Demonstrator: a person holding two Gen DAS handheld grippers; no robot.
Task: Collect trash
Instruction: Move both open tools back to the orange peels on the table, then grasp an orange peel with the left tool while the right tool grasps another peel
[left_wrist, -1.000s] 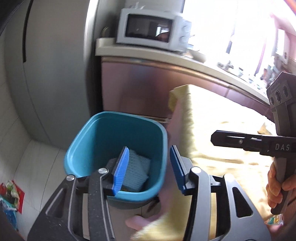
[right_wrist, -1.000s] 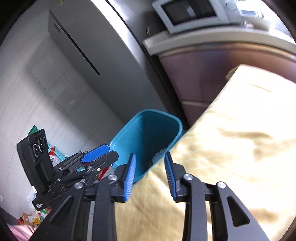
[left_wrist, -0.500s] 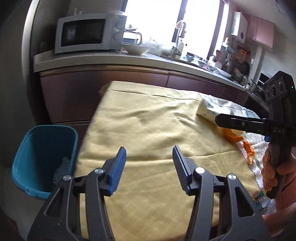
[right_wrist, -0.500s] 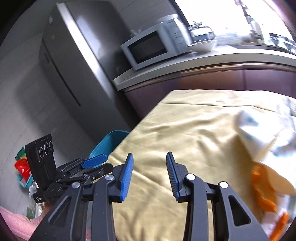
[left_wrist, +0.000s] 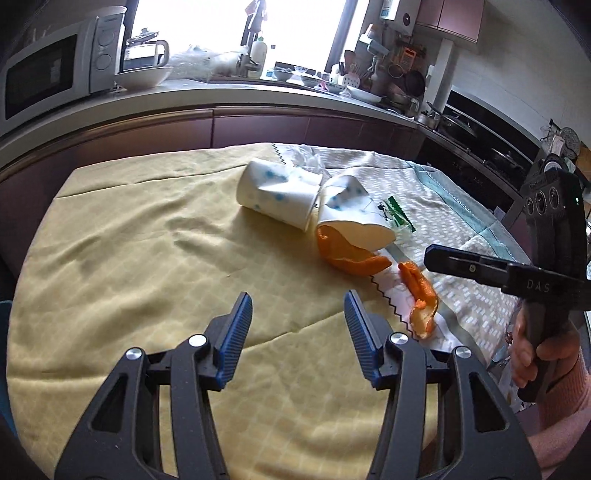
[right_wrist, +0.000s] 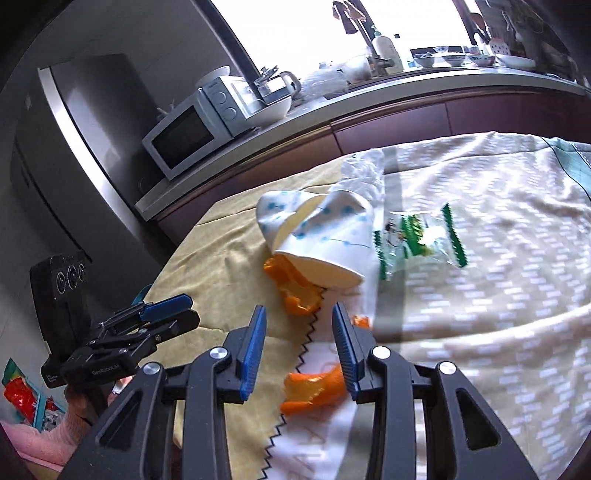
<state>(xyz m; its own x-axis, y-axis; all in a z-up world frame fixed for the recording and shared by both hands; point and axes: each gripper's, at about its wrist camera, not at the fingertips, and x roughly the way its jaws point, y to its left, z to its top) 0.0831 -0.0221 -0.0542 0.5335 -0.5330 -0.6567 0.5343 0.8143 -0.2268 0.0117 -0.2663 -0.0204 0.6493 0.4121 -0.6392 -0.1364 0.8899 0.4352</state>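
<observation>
Left wrist view now faces the trash on the desk (left_wrist: 122, 258) instead of the blue bin that filled it a second ago; that bin, with something bluish already lying in it, has slipped out of sight apart from a sliver at the desk's left edge. We read this as one drop-off finished and both hands swung back for the next piece.

Our left tongs (left_wrist: 298, 334) stand about half open with nothing between the blue pads, over bare yellow cloth near the front edge. Our right tongs (right_wrist: 299, 349) are parted somewhat less, also empty, hanging above a curl of orange peel (right_wrist: 314, 391) at the zigzag seam where the yellow cloth meets the white patterned one.

What remains sits around the middle of the desk: two crumpled paper cups (left_wrist: 280, 197) lying on their sides and touching, a larger piece of peel (left_wrist: 347, 254) at the mouth of the nearer cup, a green-and-clear wrapper (right_wrist: 421, 236) just beyond them towards the right edge, and a crumpled bit of clear plastic towards the far edge.

Half a second ago the right view showed mostly bare yellow cloth, with the peel off at the right edge.
</observation>
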